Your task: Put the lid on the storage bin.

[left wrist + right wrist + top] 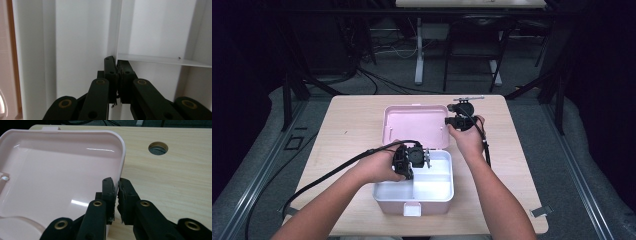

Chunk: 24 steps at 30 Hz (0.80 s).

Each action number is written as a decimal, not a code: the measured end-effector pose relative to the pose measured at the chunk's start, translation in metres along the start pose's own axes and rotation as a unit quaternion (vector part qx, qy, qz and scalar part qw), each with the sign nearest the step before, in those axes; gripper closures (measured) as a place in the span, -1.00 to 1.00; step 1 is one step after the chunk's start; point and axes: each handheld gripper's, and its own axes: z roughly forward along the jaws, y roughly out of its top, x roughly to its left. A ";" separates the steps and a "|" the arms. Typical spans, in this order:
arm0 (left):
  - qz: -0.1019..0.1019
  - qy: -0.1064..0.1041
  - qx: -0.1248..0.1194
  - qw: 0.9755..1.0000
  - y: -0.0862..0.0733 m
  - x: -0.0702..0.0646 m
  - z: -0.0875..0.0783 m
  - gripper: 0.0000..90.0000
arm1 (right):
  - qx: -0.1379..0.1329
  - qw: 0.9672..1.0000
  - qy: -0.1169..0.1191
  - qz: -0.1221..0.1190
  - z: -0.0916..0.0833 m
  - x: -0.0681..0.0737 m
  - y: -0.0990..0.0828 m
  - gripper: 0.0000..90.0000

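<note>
Counter (352, 120): pale wood-grain top, round cable hole (158, 147) near the far right corner, dark floor and cables beyond.

Pink box (414, 187): set at the middle of the near half, latch tab facing the near edge; white inner tray (432, 185) split by thin walls into compartments, apparently bare where visible.

Lid (414, 125): pink, hinged at the far side of the box, thrown back and open, inner face up, long axis running left to right across the counter; right-hand rim (122, 160) standing as a thin raised edge.

Left gripper (412, 159): held over the far left part of the tray, pointing down into it; fingers (111, 72) pressed together on the upright divider wall (116, 27) where a cross wall meets it, thin plastic pinched between the pads.

Right gripper (460, 120): at the lid's right edge, nearer to it than the left; fingers (110, 192) drawn almost together astride the rim, one inside the lid, one outside over bare wood, the rim apparently nipped between them.

Judgement: lid lies left of the right hand; swinging it shut would mean lifting that rim up and toward the near edge, box steadied by the left.
</note>
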 end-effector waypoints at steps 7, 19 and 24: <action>-0.001 0.001 0.000 1.000 0.000 0.000 0.000 0.94 | -0.032 0.999 0.009 -0.007 -0.018 0.003 0.000 0.90; -0.001 0.004 0.000 1.000 0.000 -0.001 0.000 0.94 | -0.080 0.996 0.018 -0.025 -0.048 0.011 -0.006 0.93; -0.001 0.002 0.000 1.000 0.000 0.000 0.000 0.94 | -0.086 0.995 0.028 -0.036 -0.057 0.013 -0.009 0.93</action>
